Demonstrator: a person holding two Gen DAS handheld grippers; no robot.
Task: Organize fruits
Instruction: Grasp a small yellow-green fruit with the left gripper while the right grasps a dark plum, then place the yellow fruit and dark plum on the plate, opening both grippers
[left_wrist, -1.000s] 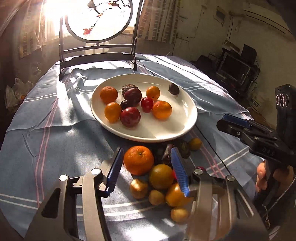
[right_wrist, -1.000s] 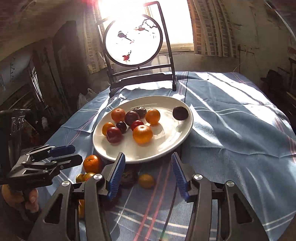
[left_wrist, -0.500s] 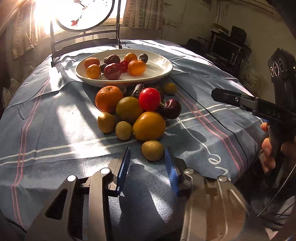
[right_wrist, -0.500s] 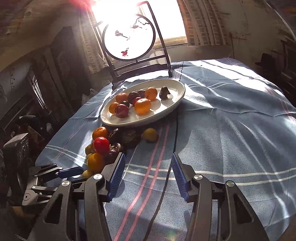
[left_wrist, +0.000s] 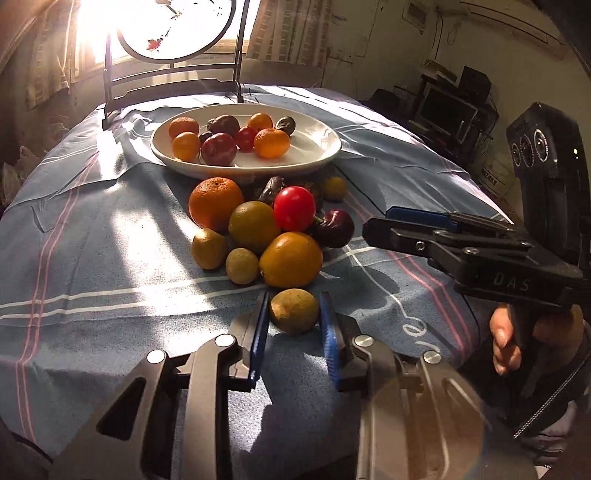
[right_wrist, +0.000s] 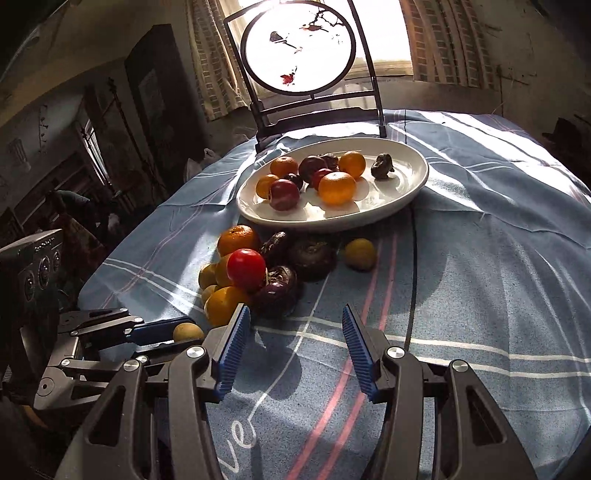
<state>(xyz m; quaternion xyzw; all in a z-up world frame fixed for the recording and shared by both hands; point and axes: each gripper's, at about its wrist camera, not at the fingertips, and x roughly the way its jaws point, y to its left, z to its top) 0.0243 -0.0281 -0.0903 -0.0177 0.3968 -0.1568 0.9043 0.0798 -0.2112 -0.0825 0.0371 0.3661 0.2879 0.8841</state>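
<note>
Our left gripper (left_wrist: 293, 314) is clenched on a small yellow-green fruit (left_wrist: 294, 311), its blue pads (left_wrist: 260, 332) pressed to either side of it, down on the blue striped tablecloth (left_wrist: 92, 258) at the near edge of the loose pile. Just beyond that fruit we see a large yellow-orange citrus (left_wrist: 290, 259), two more small yellow-green fruits (left_wrist: 242, 265) to its left, a greenish-yellow orange (left_wrist: 254, 226), a bright orange (left_wrist: 215, 203), a red tomato (left_wrist: 294, 208) sitting on top, and a dark plum (left_wrist: 334, 233) on the right. A lone yellow fruit (right_wrist: 360, 254) lies apart on the right, near the plate's edge.

Our right gripper (right_wrist: 295, 345) is released, jaws standing apart over bare cloth with nothing between them, just right of the pile and close beside the left one.

The white plate (left_wrist: 317, 155) sits farther back, touching the heap, and already holds oranges, dark red plums and a small tomato, with one dark wrinkled fruit (right_wrist: 383, 166) set apart on its right. Behind it stands a round painted screen in a dark frame (right_wrist: 297, 48), backlit by the window
</note>
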